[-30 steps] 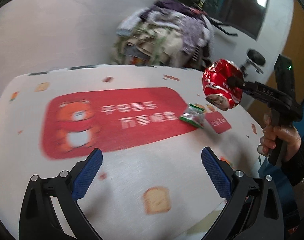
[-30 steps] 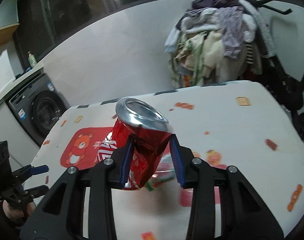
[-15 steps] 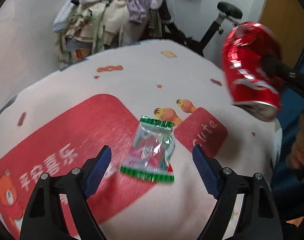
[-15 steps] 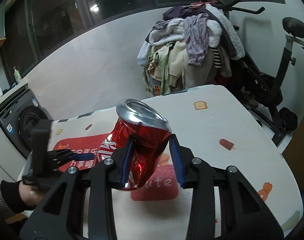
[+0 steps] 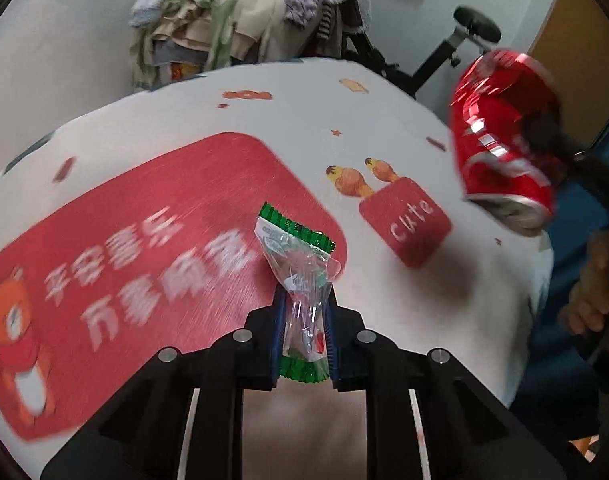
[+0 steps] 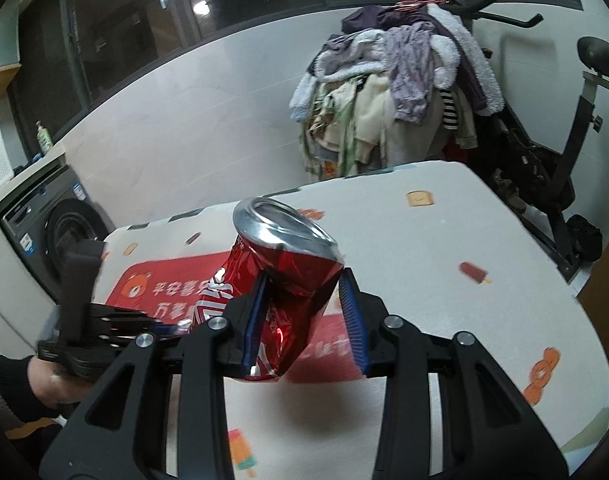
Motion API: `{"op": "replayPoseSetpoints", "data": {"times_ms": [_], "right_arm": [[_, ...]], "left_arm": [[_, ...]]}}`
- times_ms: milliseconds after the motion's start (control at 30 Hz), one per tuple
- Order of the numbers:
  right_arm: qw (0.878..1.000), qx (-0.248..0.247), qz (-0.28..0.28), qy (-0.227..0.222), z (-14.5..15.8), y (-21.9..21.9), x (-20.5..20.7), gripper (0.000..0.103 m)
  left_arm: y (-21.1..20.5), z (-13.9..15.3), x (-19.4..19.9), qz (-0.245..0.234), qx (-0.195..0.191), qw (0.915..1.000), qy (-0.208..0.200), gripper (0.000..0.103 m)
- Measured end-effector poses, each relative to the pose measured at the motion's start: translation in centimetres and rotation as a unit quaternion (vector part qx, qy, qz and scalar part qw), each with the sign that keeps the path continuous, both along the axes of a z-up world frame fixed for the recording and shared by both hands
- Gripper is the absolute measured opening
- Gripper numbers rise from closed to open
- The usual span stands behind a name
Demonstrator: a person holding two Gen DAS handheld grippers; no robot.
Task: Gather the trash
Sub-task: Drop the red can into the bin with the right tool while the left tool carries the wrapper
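While left tool (image 5: 304, 334) clamps wrapper (image 5: 300, 276) lengthwise (pointing forward), right tool (image 6: 304, 320) pinches crushed can (image 6: 282, 284), top tilted up.

A white surface (image 5: 392, 120) with rounded corners, its covering printed with a large red panel (image 5: 152, 216) bearing a cartoon bear (image 5: 16, 320) and white characters, a smaller red patch (image 5: 404, 226) lettered "cute", and scattered toast, popsicle and star motifs. A clear, green-edged candy wrapper (image 5: 300, 276) overlaps the red panel's edge; whether it touches the covering cannot be told.

Can (image 5: 504, 140) right of wrapper (image 5: 300, 276)
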State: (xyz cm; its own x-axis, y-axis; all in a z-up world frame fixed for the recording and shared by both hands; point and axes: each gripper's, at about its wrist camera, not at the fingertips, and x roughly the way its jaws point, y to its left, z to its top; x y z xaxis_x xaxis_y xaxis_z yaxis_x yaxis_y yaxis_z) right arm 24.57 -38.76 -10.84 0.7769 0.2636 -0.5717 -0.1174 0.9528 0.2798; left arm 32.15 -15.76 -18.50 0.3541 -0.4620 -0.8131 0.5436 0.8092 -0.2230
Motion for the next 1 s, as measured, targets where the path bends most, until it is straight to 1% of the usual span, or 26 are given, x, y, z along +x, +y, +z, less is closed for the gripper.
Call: {"op": "replayPoseSetpoints", "data": {"times_ms": [100, 233, 300, 500, 667, 767, 867, 1000], "right_arm": [[1.000, -0.002, 0.016, 0.002, 0.0, 2.4, -1.2, 0.038], [0.999, 0.002, 0.040, 0.008, -0.2, 5.8, -3.4, 0.038], [0.999, 0.008, 0.051, 0.014, -0.4, 7.3, -4.6, 0.038], [0.996, 0.004, 0.089, 0.025, -0.5, 12.0, -9.1, 0.038], [0.993, -0.005, 0.115, 0.030, -0.3, 14.6, -13.3, 0.038], [0.990, -0.018, 0.134, 0.034, -0.4, 16.1, -16.0, 0.038], [0.986, -0.027, 0.155, 0.047, -1.0, 17.4, -18.7, 0.038], [0.980, -0.045, 0.179, 0.072, -2.6, 18.8, -21.2, 0.038]], "left_arm": [[3.1, 1.5, -3.1, 0.016, -0.015, 0.9997, -0.007, 0.018], [6.7, 3.1, -7.5, 0.033, -0.014, 0.9990, -0.026, 0.018], [8.7, 3.6, -9.9, 0.046, -0.014, 0.9983, -0.032, 0.018], [13.2, 4.6, -17.4, 0.069, -0.017, 0.9966, -0.041, 0.018], [15.9, 5.5, -23.0, 0.093, -0.037, 0.9937, -0.051, 0.018], [16.9, 5.9, -25.8, 0.100, -0.041, 0.9924, -0.059, 0.018], [17.4, 5.9, -27.9, 0.103, -0.044, 0.9918, -0.062, 0.018], [18.1, 5.5, -29.6, 0.108, -0.054, 0.9910, -0.058, 0.018]]}}
